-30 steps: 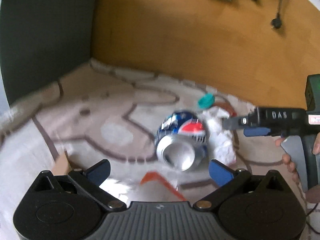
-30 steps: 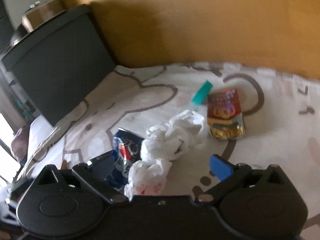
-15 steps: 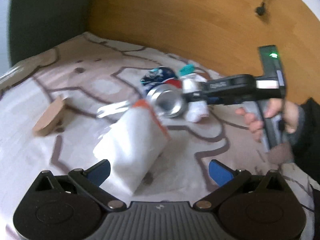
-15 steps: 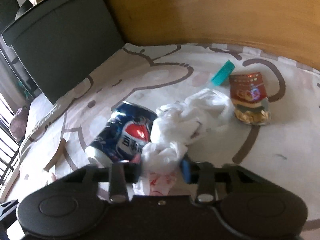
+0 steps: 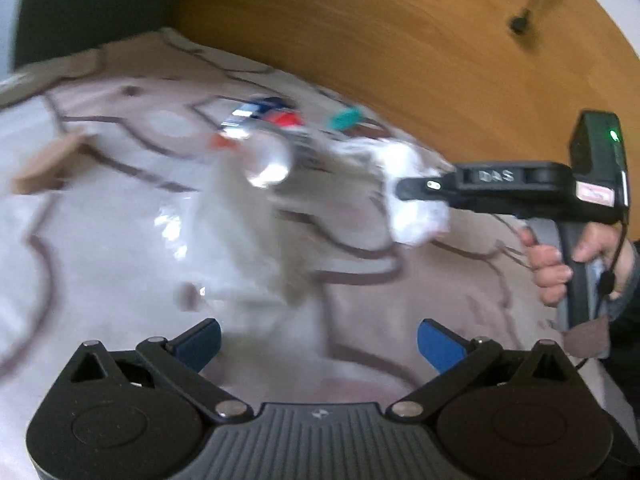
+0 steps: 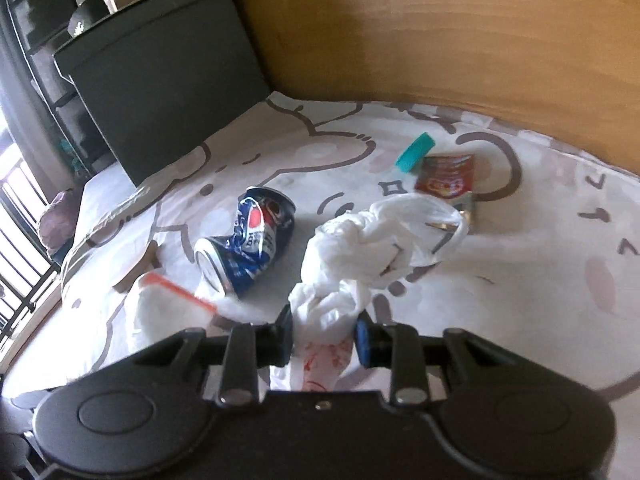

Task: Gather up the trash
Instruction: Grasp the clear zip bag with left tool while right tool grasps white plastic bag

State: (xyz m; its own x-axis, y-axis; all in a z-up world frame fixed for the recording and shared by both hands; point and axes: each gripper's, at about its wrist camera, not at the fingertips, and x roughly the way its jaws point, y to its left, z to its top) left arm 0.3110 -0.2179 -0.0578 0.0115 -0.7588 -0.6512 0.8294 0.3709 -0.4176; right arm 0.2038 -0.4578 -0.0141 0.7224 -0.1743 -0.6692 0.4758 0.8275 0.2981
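Trash lies on a patterned bed sheet [image 6: 540, 280]. My right gripper [image 6: 324, 338] is shut on a crumpled white plastic bag [image 6: 376, 240]; in the left wrist view the gripper [image 5: 412, 190] pinches that bag [image 5: 412, 216]. A crushed blue Pepsi can [image 6: 250, 244] lies left of the bag and shows blurred in the left wrist view [image 5: 264, 140]. A clear zip bag with an orange strip [image 6: 168, 304] lies near it [image 5: 240, 248]. My left gripper [image 5: 318, 344] is open and empty above the sheet.
A red snack wrapper [image 6: 448, 178] and a teal cap [image 6: 414, 152] lie beyond the bag. A cardboard scrap [image 5: 40, 164] lies at the left. A wooden headboard [image 6: 440, 40] and a dark box [image 6: 160, 72] bound the bed.
My right gripper closed on the white plastic bag and lifted it slightly. My left gripper drew back from the can, staying open; the zip bag came into view.
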